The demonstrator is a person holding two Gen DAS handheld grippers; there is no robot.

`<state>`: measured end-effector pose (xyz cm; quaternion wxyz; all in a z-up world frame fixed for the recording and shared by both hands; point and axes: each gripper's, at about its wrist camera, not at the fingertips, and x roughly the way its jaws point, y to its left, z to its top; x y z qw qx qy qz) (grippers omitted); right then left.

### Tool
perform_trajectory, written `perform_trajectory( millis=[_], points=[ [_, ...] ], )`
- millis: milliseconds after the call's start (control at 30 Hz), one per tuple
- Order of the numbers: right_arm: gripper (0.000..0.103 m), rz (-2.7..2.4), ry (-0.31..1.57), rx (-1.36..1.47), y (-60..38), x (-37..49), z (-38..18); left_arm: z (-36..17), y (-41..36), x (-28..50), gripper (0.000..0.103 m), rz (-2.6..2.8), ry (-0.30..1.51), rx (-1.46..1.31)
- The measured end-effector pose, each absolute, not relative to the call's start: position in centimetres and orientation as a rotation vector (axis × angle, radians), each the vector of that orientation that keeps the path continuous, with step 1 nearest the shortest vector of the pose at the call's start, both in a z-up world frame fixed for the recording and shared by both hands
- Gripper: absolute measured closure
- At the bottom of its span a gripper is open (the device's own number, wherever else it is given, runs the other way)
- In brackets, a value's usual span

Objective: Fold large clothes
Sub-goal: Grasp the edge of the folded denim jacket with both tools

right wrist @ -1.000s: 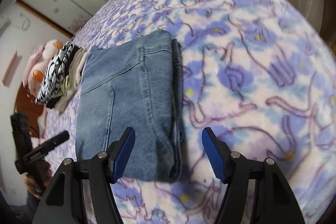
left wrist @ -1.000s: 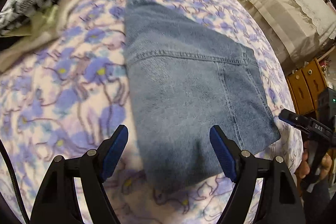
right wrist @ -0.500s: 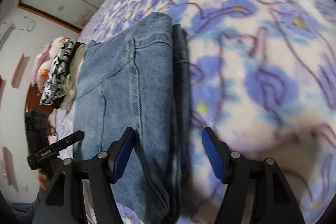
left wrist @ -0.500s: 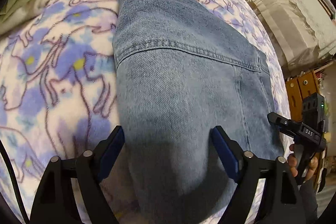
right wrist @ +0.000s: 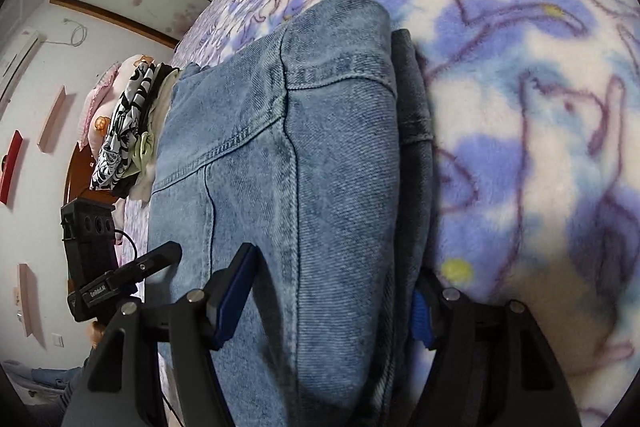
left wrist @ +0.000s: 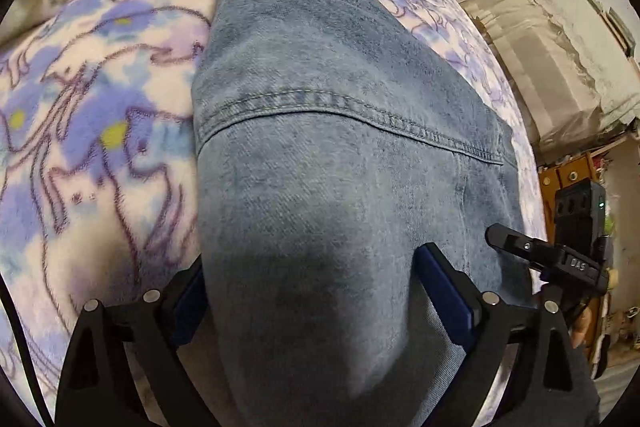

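Observation:
Folded blue jeans lie on a purple flowered blanket. My left gripper is open, its blue-padded jaws straddling the near left part of the folded stack. My right gripper is open too, its jaws astride the stack's other near corner, with the jeans filling the gap. Each gripper shows in the other's view, the right gripper at the jeans' right edge and the left gripper at their left edge.
A pile of other clothes, black-and-white patterned and green, lies at the far end of the bed. A covered piece of furniture and a wooden cabinet stand beside the bed. The blanket spreads to the right.
Both grippers moved forward and down onto the jeans' near edge. The denim now sits between the jaws of each. Both stayed open.

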<state>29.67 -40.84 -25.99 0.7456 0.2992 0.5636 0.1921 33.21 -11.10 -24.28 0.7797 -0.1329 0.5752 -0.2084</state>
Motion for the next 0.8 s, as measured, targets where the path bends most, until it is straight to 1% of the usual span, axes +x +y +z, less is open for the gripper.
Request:
perform_trajectory(
  millis=[167, 233, 267, 300, 367, 433, 533, 600, 633, 700, 767, 800],
  points=[
    [0.035, 0.394, 1.242, 0.623, -41.0, 29.5, -25.9, -24.0, -11.3, 33.5, 0.009, -0.439, 1.243, -0.275],
    [0.038, 0.377, 1.235, 0.594, -40.5, 29.5, -25.8, -23.8, -11.6, 33.4, 0.011, -0.426, 1.241, -0.254],
    [0.044, 0.370, 1.228, 0.579, -40.2, 29.4, -25.6, -23.8, -11.6, 33.3, 0.011, -0.421, 1.239, -0.247],
    [0.052, 0.370, 1.221, 0.581, -40.0, 29.3, -25.6, -23.7, -11.8, 33.2, 0.013, -0.413, 1.235, -0.238],
    [0.059, 0.364, 1.211, 0.591, -39.6, 29.2, -25.5, -23.6, -11.9, 33.2, 0.015, -0.405, 1.227, -0.226],
    [0.061, 0.343, 1.203, 0.570, -39.0, 29.2, -25.3, -23.3, -12.1, 33.0, 0.018, -0.400, 1.215, -0.212],
    [0.067, 0.309, 1.190, 0.534, -38.1, 29.1, -24.6, -22.8, -12.4, 32.6, 0.027, -0.391, 1.196, -0.194],
    [0.075, 0.290, 1.177, 0.515, -37.5, 28.9, -24.0, -22.1, -12.9, 32.3, 0.037, -0.377, 1.173, -0.171],
    [0.076, 0.274, 1.171, 0.498, -37.2, 28.8, -23.6, -21.7, -13.0, 32.1, 0.040, -0.372, 1.162, -0.161],
    [0.081, 0.242, 1.155, 0.459, -36.5, 28.5, -22.6, -20.9, -12.9, 31.7, 0.054, -0.365, 1.143, -0.153],
    [0.083, 0.215, 1.132, 0.421, -35.7, 28.1, -21.5, -19.9, -12.4, 31.3, 0.060, -0.365, 1.123, -0.159],
    [0.084, 0.209, 1.117, 0.409, -35.3, 27.9, -20.8, -19.4, -12.2, 31.1, 0.061, -0.368, 1.116, -0.160]
  ],
)
